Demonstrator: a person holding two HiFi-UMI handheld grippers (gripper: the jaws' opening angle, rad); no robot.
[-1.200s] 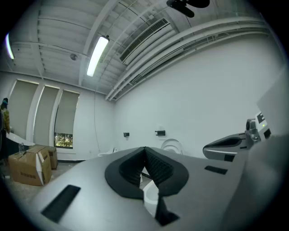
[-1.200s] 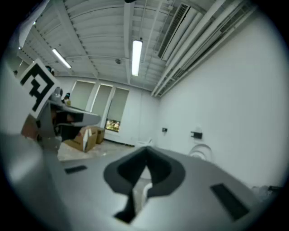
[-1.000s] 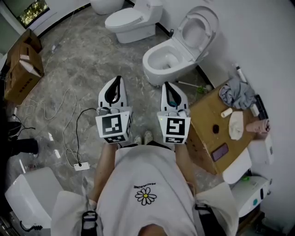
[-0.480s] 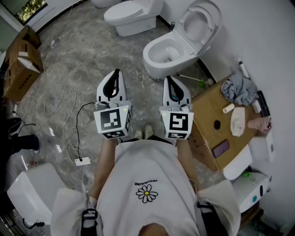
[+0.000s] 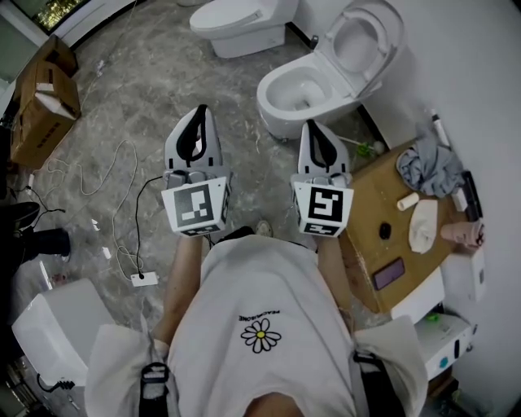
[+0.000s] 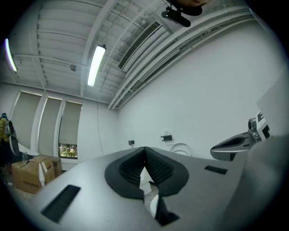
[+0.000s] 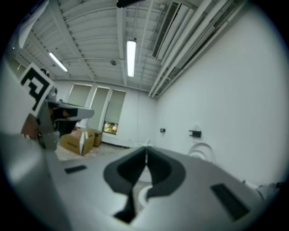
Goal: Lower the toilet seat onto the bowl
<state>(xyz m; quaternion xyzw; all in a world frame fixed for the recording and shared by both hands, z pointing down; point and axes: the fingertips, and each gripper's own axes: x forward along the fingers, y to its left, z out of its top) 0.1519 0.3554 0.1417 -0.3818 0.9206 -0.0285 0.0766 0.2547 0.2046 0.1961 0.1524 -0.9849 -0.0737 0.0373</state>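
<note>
Room: grey marbled floor (image 5: 138, 89), white wall on the right.
Toilet, ahead and to my right: bowl (image 5: 281, 102) uncovered, seat (image 5: 389, 41) upright at the back, not yet lowered.
Second toilet (image 5: 244, 18): lid down, farther off.
Cardboard boxes (image 5: 41, 106), left: print too small to read.
Left claw (image 5: 200, 110), right claw (image 5: 313, 124): both pinched closed on nothing, well short of the seat.
Step, as I judge it: approach. Next: bring a claw to the seat's top edge, tip it forward and ease it down.
Shirt print (image 5: 259, 315): upside down, illegible.

Toilet (image 7: 202, 151) largely hidden behind right gripper (image 7: 145, 151) body.
</note>
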